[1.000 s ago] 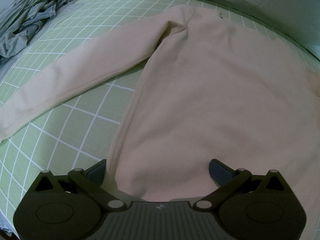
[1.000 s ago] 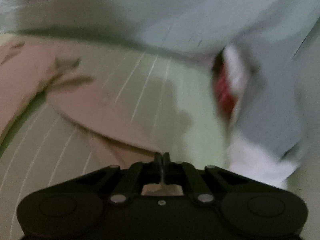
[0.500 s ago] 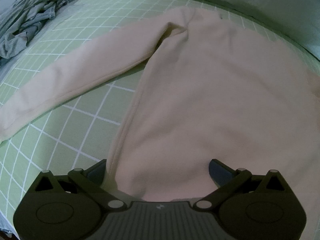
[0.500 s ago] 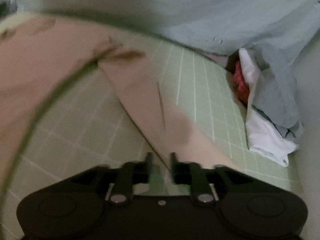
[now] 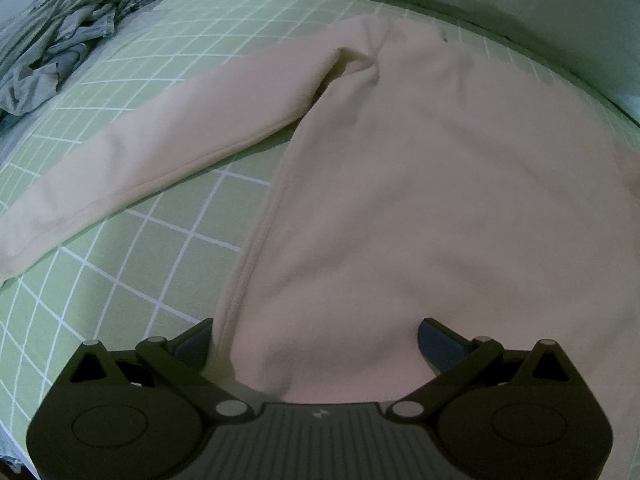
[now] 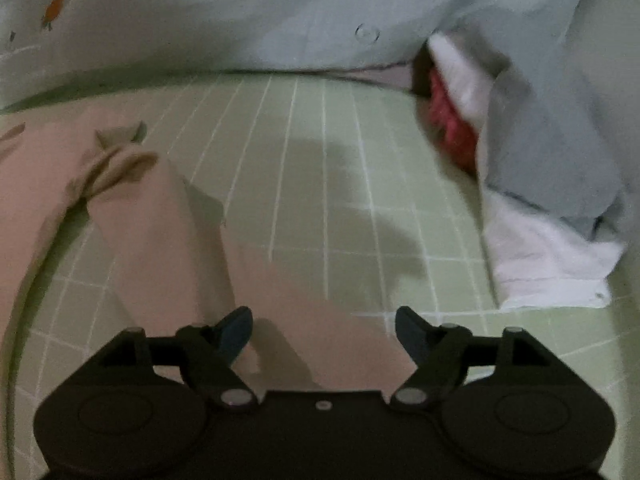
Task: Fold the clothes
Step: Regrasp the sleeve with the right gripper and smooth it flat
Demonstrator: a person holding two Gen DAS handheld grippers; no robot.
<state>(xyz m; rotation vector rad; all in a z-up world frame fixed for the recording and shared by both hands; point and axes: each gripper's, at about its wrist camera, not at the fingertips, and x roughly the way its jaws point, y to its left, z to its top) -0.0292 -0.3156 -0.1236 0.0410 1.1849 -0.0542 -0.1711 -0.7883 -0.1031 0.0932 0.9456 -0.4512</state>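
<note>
A bed covered by a light green sheet (image 5: 132, 248) with a white grid fills the scene under dim light. Along its far edge runs pale blue bedding (image 6: 248, 20) printed with a small orange motif (image 6: 54, 8). Shadow (image 6: 340, 200) falls across the sheet on the right.

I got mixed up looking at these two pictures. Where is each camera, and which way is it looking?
Left wrist: sits on the left tool, looking along the sweater body up the bed; its open fingers show.
Right wrist: sits on the right tool, looking over a sleeve toward a pile; its open fingers show.
Shared: the sweater and bed.
</note>
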